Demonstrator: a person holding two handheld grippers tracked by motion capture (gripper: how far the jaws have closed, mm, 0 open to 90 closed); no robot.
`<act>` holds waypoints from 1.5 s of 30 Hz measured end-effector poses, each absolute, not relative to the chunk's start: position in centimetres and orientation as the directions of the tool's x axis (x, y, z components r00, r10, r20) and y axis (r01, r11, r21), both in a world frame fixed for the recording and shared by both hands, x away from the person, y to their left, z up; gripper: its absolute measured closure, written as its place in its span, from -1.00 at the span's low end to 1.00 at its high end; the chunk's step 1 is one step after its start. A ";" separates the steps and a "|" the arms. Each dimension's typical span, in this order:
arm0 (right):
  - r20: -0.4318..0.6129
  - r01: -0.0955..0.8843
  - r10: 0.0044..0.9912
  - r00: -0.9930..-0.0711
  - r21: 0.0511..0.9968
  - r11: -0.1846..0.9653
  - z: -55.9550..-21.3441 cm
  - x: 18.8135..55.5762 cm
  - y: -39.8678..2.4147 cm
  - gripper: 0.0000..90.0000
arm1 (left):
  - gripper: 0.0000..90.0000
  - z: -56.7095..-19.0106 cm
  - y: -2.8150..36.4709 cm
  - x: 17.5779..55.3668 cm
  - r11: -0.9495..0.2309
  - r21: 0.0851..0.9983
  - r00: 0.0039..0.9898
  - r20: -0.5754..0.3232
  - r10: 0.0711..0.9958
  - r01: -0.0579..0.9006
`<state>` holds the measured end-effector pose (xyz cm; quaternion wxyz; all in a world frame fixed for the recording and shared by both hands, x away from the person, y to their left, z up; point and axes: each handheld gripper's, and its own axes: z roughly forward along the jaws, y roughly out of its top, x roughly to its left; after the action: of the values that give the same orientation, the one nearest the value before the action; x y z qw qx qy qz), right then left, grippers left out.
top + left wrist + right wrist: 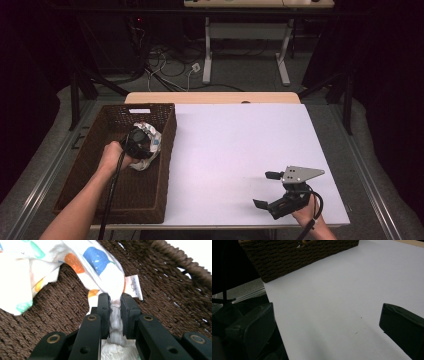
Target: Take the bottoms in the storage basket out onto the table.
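One soft thing is in hand: a white cloth [100,262] printed with blue, orange and green spots, lying crumpled in the brown wicker basket [90,165] at the left of the bench [240,155]. The left hand-held gripper [115,298] is clamped on a bunched fold of it, the fabric squeezed into a narrow ridge between the two black pads, just beside a small white care label [133,287]. In the high view the left hand-held gripper [142,142] sits low inside the basket, over the cloth [150,135].

By its look the cloth is light and limp; it probably drapes and trails when lifted, and a loose corner could catch on the woven rim. A pinch on a thick gather, as here, seems safer than one on a single thin edge, which could slip out. It is not fragile.

The right hand-held gripper [267,190] rests on the bare white bench, well apart from the basket, its jaws wide with nothing between them.
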<state>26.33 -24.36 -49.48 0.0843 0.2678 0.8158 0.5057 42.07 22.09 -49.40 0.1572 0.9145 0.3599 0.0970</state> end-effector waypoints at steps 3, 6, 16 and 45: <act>0.135 0.352 0.521 -0.843 0.871 0.343 -49.5 26.4 -24.4 -1.00 | 0.77 -49.1 22.1 41.9 -0.689 0.373 0.724 0.063 0.687 0.621; 0.134 0.352 0.523 -0.842 0.871 0.343 -49.5 26.3 -24.4 -1.00 | 0.77 -48.7 22.3 41.8 -0.688 0.390 0.728 0.063 0.683 0.612; 0.135 0.352 0.521 -0.843 0.870 0.344 -49.5 26.3 -24.4 -1.00 | 0.78 -47.5 22.7 41.3 -0.690 0.424 0.737 0.071 0.672 0.587; 0.136 0.354 0.521 -0.843 0.869 0.346 -49.6 26.4 -24.3 -1.00 | 0.80 -44.5 22.7 40.5 -0.770 0.395 0.783 0.172 0.598 0.501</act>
<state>26.41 -24.32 -49.55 0.0823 0.2680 0.8163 0.5050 40.53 22.73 -44.50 0.1663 0.9294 0.2957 0.1456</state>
